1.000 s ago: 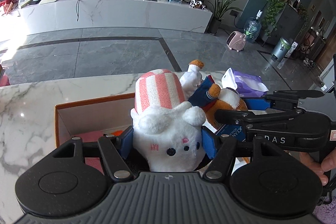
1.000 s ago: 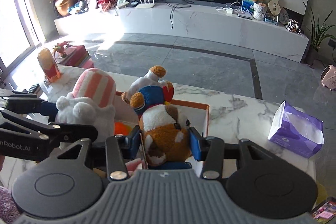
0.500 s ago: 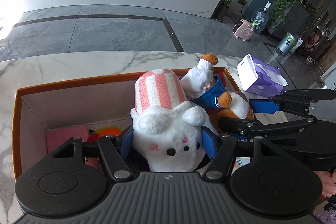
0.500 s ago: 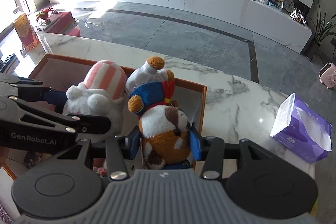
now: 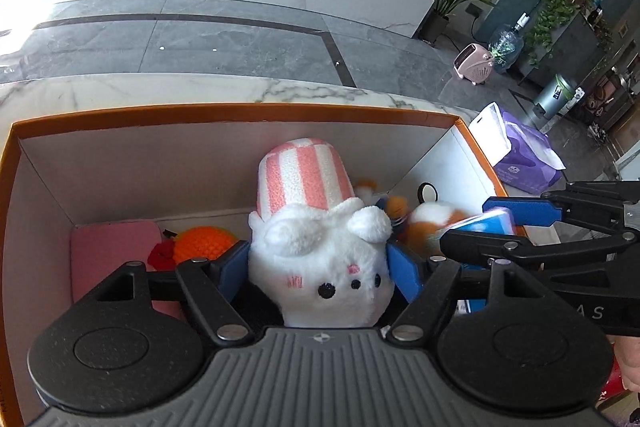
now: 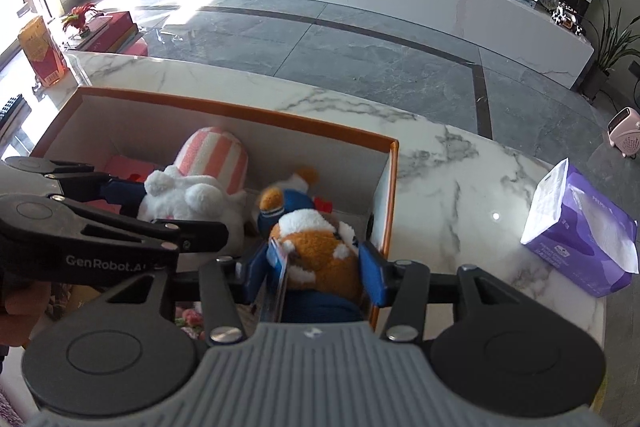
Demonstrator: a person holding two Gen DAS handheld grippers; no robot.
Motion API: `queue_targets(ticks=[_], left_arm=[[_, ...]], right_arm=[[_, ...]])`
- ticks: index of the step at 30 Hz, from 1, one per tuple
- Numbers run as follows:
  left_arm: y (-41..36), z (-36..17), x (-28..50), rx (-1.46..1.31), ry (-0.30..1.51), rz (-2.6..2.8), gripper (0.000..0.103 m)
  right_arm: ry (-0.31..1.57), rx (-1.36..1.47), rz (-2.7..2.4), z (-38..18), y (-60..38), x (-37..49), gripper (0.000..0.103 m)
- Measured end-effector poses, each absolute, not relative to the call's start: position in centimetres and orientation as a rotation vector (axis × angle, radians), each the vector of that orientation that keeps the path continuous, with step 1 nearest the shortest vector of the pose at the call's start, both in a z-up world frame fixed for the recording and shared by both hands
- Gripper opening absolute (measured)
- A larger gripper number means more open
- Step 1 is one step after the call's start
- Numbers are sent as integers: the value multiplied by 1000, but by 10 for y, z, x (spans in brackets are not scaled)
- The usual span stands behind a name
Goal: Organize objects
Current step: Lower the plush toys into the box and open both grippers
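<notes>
Left gripper (image 5: 318,267) easing open around white plush bunny with pink-striped hat (image 5: 316,247), low inside orange-rimmed cardboard box (image 5: 240,111); right gripper (image 6: 312,267) seemingly clamps brown-and-white plush dog (image 6: 316,247) there; we fear fur snagging.

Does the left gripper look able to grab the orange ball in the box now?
Probably not yet: the left gripper has just been opening its jaws, but the white plush sits between them; the orange ball lies beside.
</notes>
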State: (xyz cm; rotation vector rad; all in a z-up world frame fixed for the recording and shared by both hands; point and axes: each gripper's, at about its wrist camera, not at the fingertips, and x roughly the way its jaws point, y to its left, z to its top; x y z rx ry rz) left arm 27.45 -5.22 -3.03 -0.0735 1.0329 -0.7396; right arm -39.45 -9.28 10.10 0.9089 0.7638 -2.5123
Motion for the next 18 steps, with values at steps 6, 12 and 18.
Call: queue_targets(ticks=[6, 12, 18], left_arm=[[-46, -7, 264, -25, 949, -732, 85], [-46, -1, 262, 5, 974, -740, 42], [-53, -13, 267, -21, 983, -745, 36]], right_arm=[[822, 864, -2514, 106, -97, -383, 52], [884, 847, -2489, 109, -99, -370, 27], [916, 844, -2488, 101, -98, -371, 24]])
